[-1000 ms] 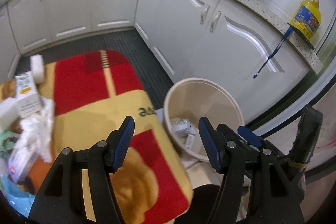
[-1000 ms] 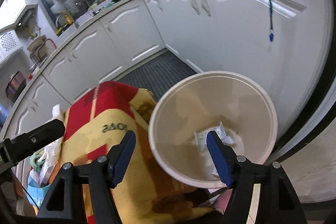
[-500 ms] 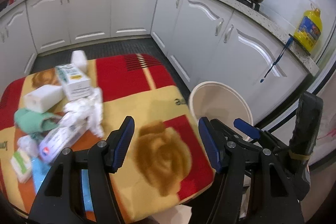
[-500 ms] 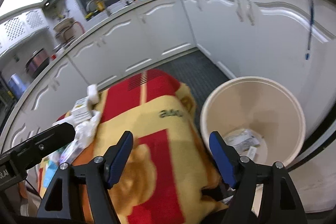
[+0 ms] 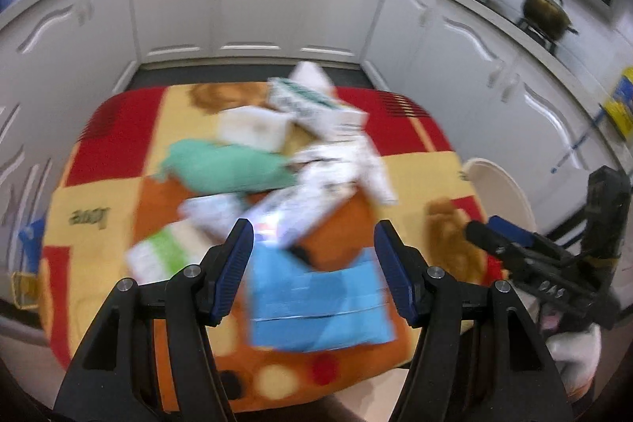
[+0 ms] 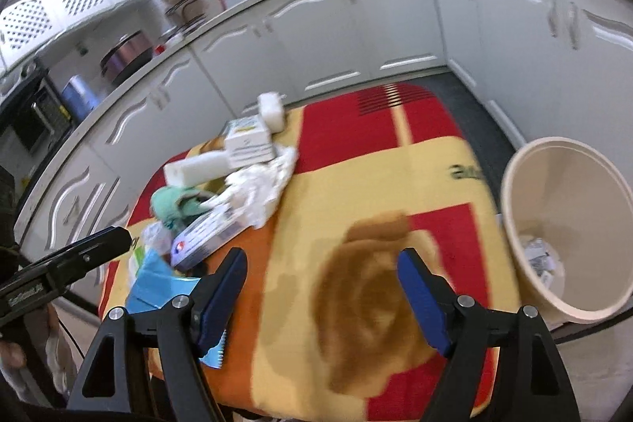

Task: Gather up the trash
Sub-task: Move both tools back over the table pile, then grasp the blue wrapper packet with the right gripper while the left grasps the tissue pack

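Note:
A pile of trash lies on a table with a red, yellow and orange cloth [image 5: 114,192]: a blue packet [image 5: 316,303], a green crumpled wrapper [image 5: 233,169], white boxes [image 5: 312,109] and crumpled white tissue [image 6: 261,188]. My left gripper [image 5: 312,256] is open and empty, just above the blue packet. My right gripper [image 6: 320,287] is open and empty over the bare right part of the cloth [image 6: 368,216]. A beige trash bin [image 6: 561,224] stands right of the table with a few scraps inside. The left view is blurred.
White kitchen cabinets [image 5: 257,14] wrap around the back and right. Pots [image 5: 542,10] sit on the counter at the right. A dark ribbed floor mat [image 6: 478,105] lies between table and cabinets. The right gripper's body [image 5: 554,263] shows at the left view's right edge.
Both grippers have swung left, away from the bin and over the table. The trash pile has come to the centre of the left view. Both stay open and empty.

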